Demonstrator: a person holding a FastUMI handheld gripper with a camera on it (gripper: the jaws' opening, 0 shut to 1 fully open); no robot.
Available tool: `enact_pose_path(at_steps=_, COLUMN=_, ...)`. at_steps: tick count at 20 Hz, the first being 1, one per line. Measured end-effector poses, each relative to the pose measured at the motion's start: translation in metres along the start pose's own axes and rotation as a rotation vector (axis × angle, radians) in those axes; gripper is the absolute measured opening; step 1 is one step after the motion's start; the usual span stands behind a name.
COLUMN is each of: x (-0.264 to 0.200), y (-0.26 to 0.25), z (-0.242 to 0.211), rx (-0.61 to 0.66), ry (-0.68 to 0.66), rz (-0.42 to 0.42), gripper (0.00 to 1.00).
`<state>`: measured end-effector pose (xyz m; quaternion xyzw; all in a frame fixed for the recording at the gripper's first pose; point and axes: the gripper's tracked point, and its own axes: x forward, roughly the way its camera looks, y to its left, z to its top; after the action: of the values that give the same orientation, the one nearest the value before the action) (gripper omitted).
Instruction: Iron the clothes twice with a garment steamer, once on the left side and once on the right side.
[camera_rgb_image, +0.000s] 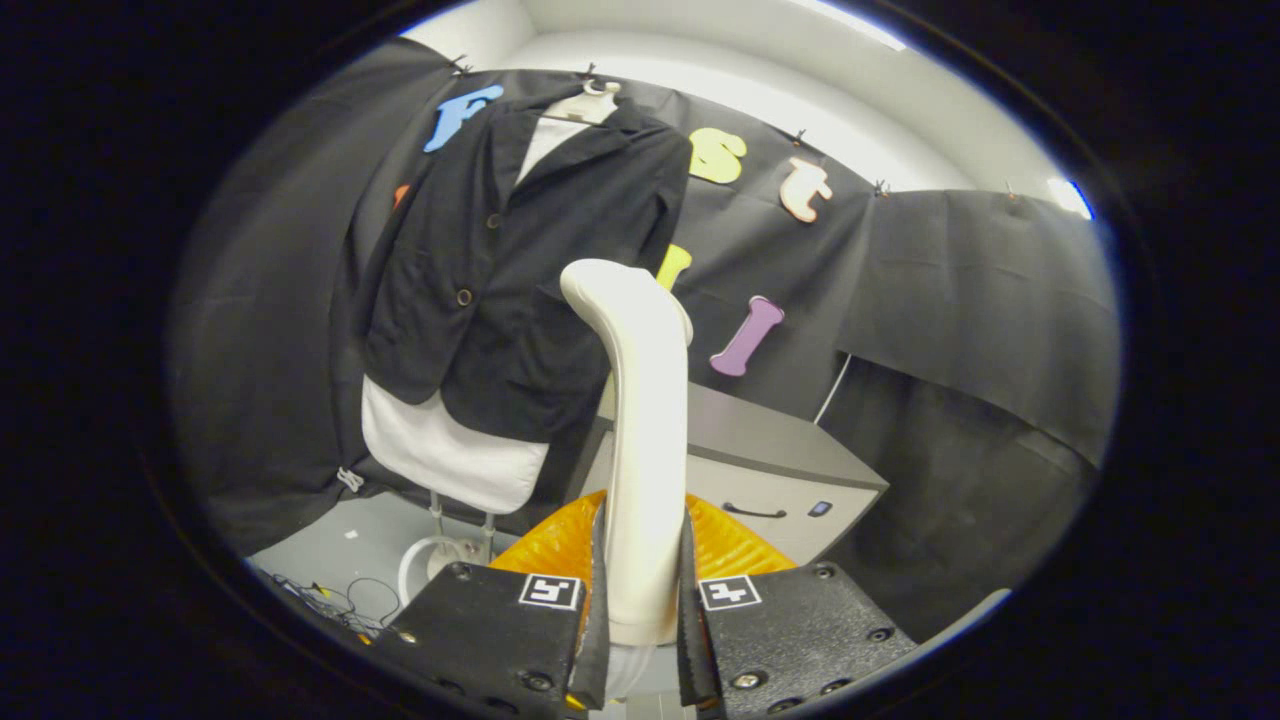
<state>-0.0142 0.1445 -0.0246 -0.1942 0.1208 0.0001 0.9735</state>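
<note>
— What's the tool (643, 610) doing?
— Both fingers are clamped on the steamer's handle (645, 430), which rises straight up between them.
— And past that?
— A grey cabinet (760, 470) just behind. Further off, up to the left, the dark jacket (530, 270) hangs on a hanger over a white board (440, 455).

Steamer handle (645, 440) smooth glossy plastic; jacket (530, 270) matt cloth (board cover (440, 455) cloth too).

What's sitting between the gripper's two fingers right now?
In the gripper view, the cream steamer handle stands upright between the gripper fingers, both pressing on it; its head rises toward the black jacket hanging beyond.
</note>
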Motion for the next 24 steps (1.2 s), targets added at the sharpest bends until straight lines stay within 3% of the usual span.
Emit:
enact_pose_path(at_steps=16, x=0.012, y=-0.166, z=-0.055, rx=0.166, ry=0.083, rz=0.008, gripper=0.30)
enact_pose_path(at_steps=24, x=0.018, y=-0.195, z=-0.063, rx=0.193, ry=0.063, rz=0.044, gripper=0.30)
